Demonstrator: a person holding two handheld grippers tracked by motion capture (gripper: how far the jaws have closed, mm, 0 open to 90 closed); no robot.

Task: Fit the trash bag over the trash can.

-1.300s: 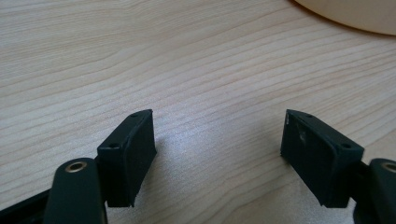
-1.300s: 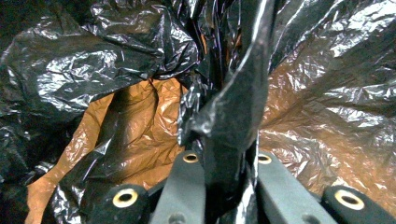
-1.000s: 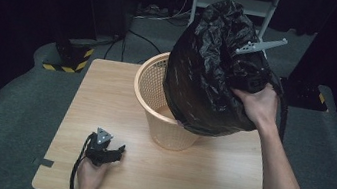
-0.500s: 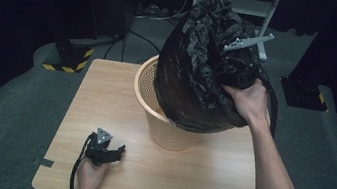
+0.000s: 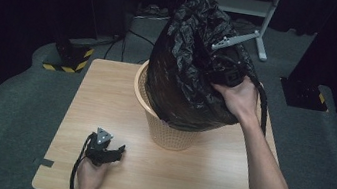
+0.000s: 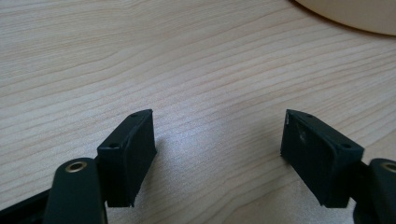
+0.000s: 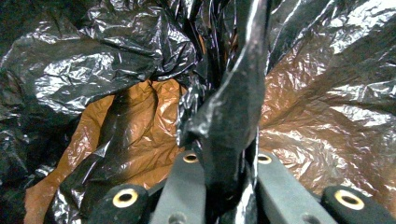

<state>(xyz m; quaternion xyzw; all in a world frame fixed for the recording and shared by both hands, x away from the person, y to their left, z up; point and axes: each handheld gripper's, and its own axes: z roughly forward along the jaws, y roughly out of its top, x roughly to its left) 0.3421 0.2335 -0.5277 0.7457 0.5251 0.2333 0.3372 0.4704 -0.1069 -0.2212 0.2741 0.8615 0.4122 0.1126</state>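
In a dark room, the right hand-held gripper (image 5: 221, 67) is clamping an apparently upright black bag (image 5: 184, 76) over the wooden tabletop's (image 5: 105, 95) basket (image 5: 164, 129); the left hand-held gripper (image 6: 217, 149) is gaping wide.

Right gripper (image 5: 211, 63) fingers clamped, raised; left gripper (image 5: 108, 152) fingers spread, low.

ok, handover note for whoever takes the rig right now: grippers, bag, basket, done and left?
Right gripper: shut on a fold of the black bin bag, holding it up above the basket.
Left gripper: open, holding nothing, low over the table near its front edge.
Done: bag gripped, its bottom hanging into the basket mouth.
Left: probably lower the bag in and spread its rim over the basket edge; the left gripper looks free to help.
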